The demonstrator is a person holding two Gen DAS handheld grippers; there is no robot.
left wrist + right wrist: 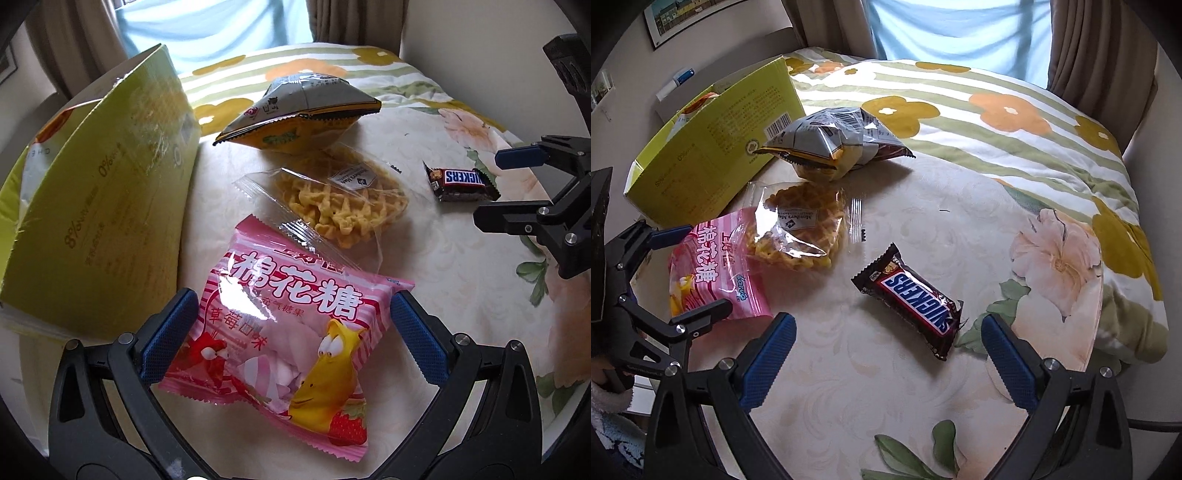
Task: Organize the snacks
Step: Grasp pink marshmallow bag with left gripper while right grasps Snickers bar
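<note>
1. Left wrist view: the left gripper (291, 325) is being held over the pink marshmallow bag (291, 343), and its blue fingers (168, 336) are being kept apart, one on each side of the bag. If the fingers are touching the bag cannot be told.
2. The pink marshmallow bag is being seen lying flat on the bed (461, 266), just beside the green box (103, 206).
3. The waffle pack (332, 199) is being seen right behind the pink bag, with its clear wrapper lying over the top edge of the bag.
4. The grey and yellow chip bag (299, 110) is being seen farther back, next to the open end of the green box.
5. Right wrist view: the right gripper (886, 354) is being held above the bed (886, 387), and its fingers (768, 354) are being kept wide apart with nothing between them.
6. The Snickers bar (912, 299) is being seen lying on the bed just in front of the right gripper, apart from the other snacks.
7. The green box (713, 155) is being seen standing open on the left side of the bed, and something white and orange is being seen inside it.
</note>
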